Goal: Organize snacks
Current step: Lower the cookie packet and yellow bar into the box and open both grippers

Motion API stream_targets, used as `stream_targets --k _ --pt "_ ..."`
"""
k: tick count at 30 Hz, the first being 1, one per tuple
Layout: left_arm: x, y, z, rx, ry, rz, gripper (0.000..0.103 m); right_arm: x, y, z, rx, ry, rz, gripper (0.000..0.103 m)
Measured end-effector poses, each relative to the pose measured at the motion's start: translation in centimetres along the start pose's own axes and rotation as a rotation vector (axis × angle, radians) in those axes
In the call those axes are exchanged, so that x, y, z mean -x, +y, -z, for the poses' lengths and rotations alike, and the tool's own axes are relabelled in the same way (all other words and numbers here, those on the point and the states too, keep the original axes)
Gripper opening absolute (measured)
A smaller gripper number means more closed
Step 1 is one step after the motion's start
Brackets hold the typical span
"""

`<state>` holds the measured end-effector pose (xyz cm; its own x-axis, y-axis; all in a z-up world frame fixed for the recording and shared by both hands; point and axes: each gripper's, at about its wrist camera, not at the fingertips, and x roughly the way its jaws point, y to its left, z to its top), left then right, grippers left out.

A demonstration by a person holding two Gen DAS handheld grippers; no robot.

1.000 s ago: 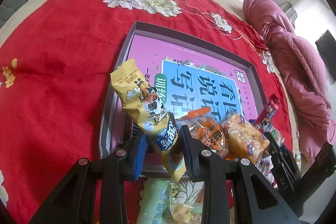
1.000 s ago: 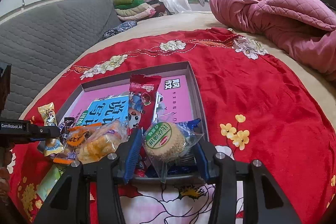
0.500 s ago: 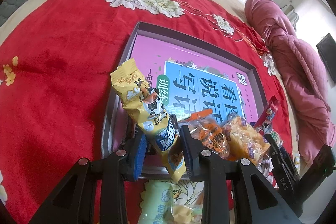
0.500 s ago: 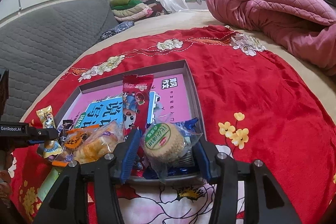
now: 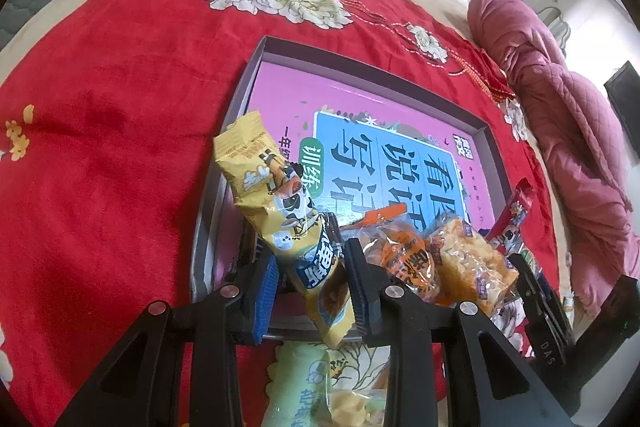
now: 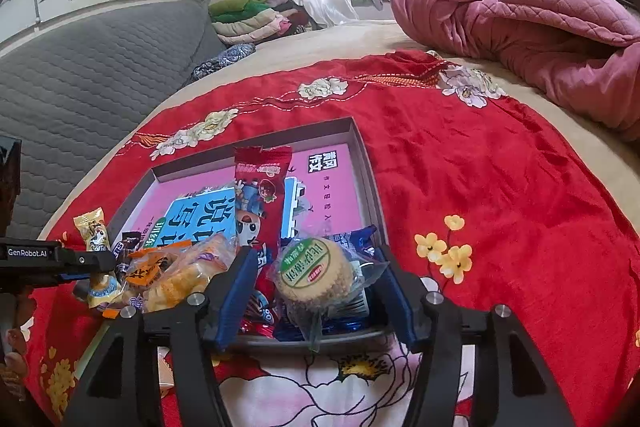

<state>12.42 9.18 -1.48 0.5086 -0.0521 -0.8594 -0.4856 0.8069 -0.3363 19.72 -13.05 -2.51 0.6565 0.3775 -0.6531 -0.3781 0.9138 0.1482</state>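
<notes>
Nearest in the left wrist view, a pale green packet (image 5: pixel 304 383) lies on the red cloth (image 5: pixel 100 131) under the left gripper (image 5: pixel 310 279). That gripper is clenched on a long yellow snack packet (image 5: pixel 280 211), which slants up and away over the near edge of the tray (image 5: pixel 208 227).

In the right wrist view the right gripper (image 6: pixel 316 291) has its jaws spread wide around a round biscuit (image 6: pixel 314 273) in clear wrap. The wrap reaches toward both pads, but I cannot tell whether they actually press it.

The tray is a shallow grey box lid holding a pink book (image 6: pixel 340 187) with a blue title panel. At its near end is a heap of snacks: two orange packets (image 5: pixel 404 259) (image 5: pixel 468 263), side by side just right of the yellow one, and blue and red foil sweets (image 6: pixel 260 315) beneath the biscuit. A tall red packet (image 6: pixel 260 203) (cartoon face on it) stands up behind the biscuit. The far half of the tray shows only the book.

Beyond the cloth, a pink quilt (image 6: pixel 540 39) is bunched on the bed.
</notes>
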Motion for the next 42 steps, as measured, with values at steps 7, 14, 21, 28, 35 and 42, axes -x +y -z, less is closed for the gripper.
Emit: stream_targets --k 7,14,21,28,35,42 --pt "0.2 -0.1 0.0 -0.012 -0.009 -0.017 0.034 0.3 0.1 -0.1 0.006 -0.011 0.004 0.061" --pt "0.4 -0.2 -0.1 -0.019 -0.009 -0.013 0.042 0.6 0.3 -0.1 0.018 -0.022 0.014 0.072" --pt "0.7 -0.4 0.1 -0.023 -0.01 -0.013 0.045 0.6 -0.2 -0.2 -0.007 -0.022 0.018 0.072" --pt "1.4 -0.5 0.2 -0.025 -0.018 -0.009 0.05 0.7 -0.3 -0.3 -0.007 -0.03 0.023 0.072" --pt "2.0 -0.6 0.3 -0.03 -0.026 -0.013 0.051 1.2 -0.4 -0.3 -0.012 -0.045 0.033 0.073" --pt "2.5 -0.6 0.4 -0.038 -0.038 -0.023 0.052 1.7 -0.5 -0.5 -0.01 -0.069 0.044 0.081"
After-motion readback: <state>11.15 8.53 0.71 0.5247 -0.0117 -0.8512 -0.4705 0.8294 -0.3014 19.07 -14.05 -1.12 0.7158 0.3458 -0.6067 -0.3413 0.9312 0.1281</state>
